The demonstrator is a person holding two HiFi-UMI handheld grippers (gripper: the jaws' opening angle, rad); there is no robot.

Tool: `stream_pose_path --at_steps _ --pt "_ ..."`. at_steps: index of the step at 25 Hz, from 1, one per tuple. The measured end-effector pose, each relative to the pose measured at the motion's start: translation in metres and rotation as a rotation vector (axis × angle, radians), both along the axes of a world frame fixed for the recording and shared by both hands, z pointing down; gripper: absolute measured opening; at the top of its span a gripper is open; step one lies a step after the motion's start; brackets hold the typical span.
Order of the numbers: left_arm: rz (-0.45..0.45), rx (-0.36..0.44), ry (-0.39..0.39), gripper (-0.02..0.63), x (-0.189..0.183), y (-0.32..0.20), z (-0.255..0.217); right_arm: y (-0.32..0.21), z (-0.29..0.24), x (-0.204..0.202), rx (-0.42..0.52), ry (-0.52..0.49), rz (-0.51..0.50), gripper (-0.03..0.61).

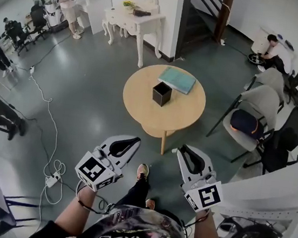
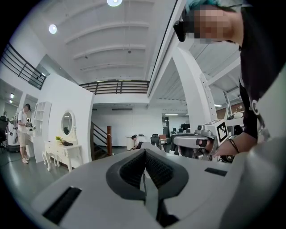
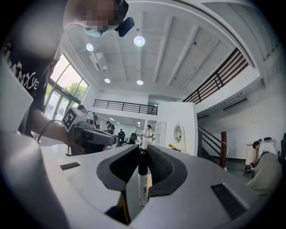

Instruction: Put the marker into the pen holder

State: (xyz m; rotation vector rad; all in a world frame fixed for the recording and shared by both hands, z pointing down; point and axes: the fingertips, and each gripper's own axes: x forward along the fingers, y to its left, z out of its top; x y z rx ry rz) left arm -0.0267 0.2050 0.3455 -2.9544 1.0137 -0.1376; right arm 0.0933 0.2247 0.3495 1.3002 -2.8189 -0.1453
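Observation:
In the right gripper view a white marker (image 3: 142, 179) with a black cap stands upright between the jaws, and my right gripper (image 3: 143, 153) is shut on it. The black square pen holder (image 1: 161, 93) stands near the middle of a round wooden table (image 1: 179, 114), well ahead of both grippers. My right gripper (image 1: 184, 152) and left gripper (image 1: 128, 142) are held side by side above the floor, short of the table. The left gripper (image 2: 145, 154) has its jaws together with nothing between them. From the head view the marker is hidden.
A teal book (image 1: 177, 79) lies on the table behind the holder. Chairs (image 1: 259, 111) stand to the right, a white console table (image 1: 134, 24) at the back. A cable and power strip (image 1: 51, 179) lie on the floor at left. People are at the back left and far right.

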Motion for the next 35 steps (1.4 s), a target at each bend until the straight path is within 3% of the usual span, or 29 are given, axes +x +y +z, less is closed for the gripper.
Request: stream_pose_path --at_steps 15,35 --pt "-0.006 -0.017 0.014 0.017 -0.009 -0.058 0.013 -0.058 0.008 -0.013 -0.01 0.007 -0.006 0.063" --pt "0.034 -0.073 0.033 0.017 -0.021 -0.227 0.02 -0.223 0.005 -0.033 -0.056 0.025 0.022 0.063"
